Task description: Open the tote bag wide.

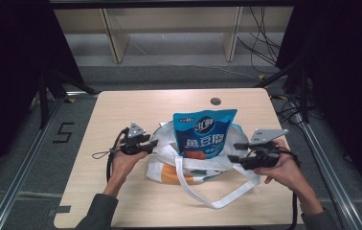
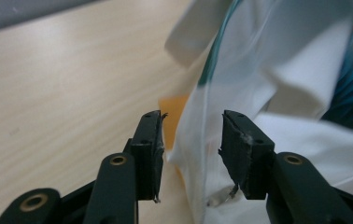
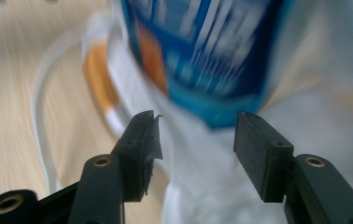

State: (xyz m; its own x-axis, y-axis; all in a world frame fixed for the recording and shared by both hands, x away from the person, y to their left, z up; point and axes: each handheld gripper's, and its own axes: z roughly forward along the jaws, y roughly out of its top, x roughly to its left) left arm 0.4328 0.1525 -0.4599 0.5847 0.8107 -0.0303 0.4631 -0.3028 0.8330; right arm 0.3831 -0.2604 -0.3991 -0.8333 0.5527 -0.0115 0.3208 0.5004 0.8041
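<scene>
A white tote bag (image 1: 167, 167) with orange print lies on the wooden table (image 1: 121, 110), and a blue snack pouch (image 1: 203, 134) stands upright in its mouth. My left gripper (image 1: 149, 143) is at the bag's left rim. In the left gripper view its jaws stand apart around the bag's white fabric (image 2: 198, 154) without closing on it. My right gripper (image 1: 235, 151) is at the bag's right side, open. In the right gripper view the blurred pouch (image 3: 202, 56) and the bag's cloth (image 3: 202, 196) lie just beyond the gap between its jaws.
The bag's long white strap (image 1: 217, 194) loops over the table toward the near edge. A round hole (image 1: 215, 101) sits near the table's far edge. Shelving legs (image 1: 114, 38) and cables (image 1: 260, 43) lie beyond; metal rails (image 1: 26, 158) run along both sides.
</scene>
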